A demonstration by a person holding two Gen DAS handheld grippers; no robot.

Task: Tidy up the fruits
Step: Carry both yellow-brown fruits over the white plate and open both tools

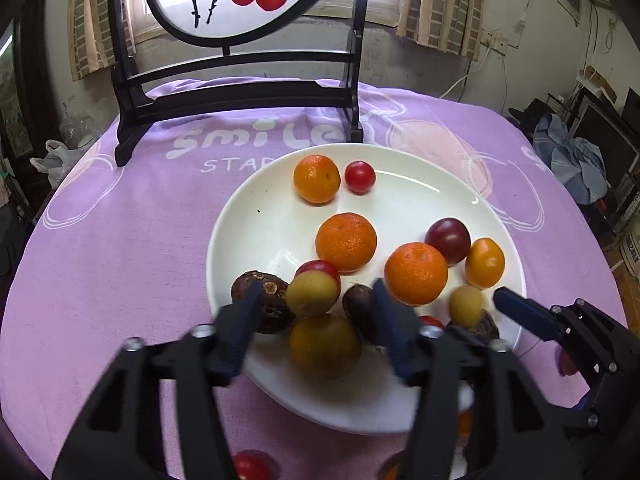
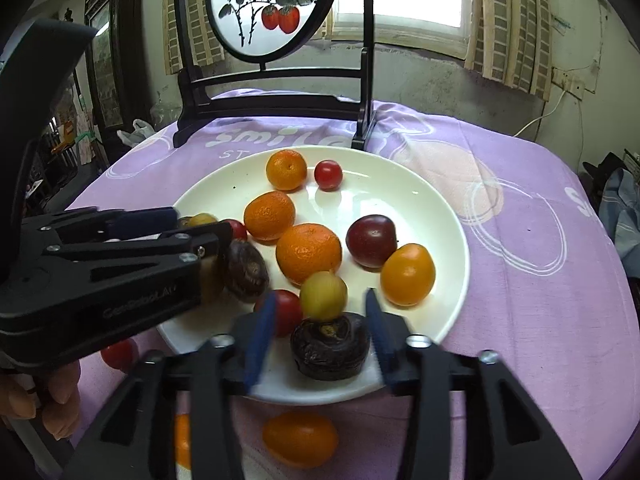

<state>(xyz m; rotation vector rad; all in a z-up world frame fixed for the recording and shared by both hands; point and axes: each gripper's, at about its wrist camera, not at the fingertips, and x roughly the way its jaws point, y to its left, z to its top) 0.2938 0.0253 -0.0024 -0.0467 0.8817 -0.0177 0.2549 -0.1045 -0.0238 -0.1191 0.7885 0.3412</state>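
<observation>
A white plate on the purple cloth holds several fruits: mandarins, cherry tomatoes, a dark plum, yellow fruits and dark brown water chestnuts. My left gripper is open above the plate's near left, its fingers either side of a small yellow fruit, a larger yellow one and a chestnut. My right gripper is open around a dark chestnut and a yellow fruit at the plate's near edge.
A black wooden stand with a round persimmon painting is behind the plate. Loose fruits lie on the cloth near me: a tomato and an orange kumquat. The left gripper's body crowds the plate's left side.
</observation>
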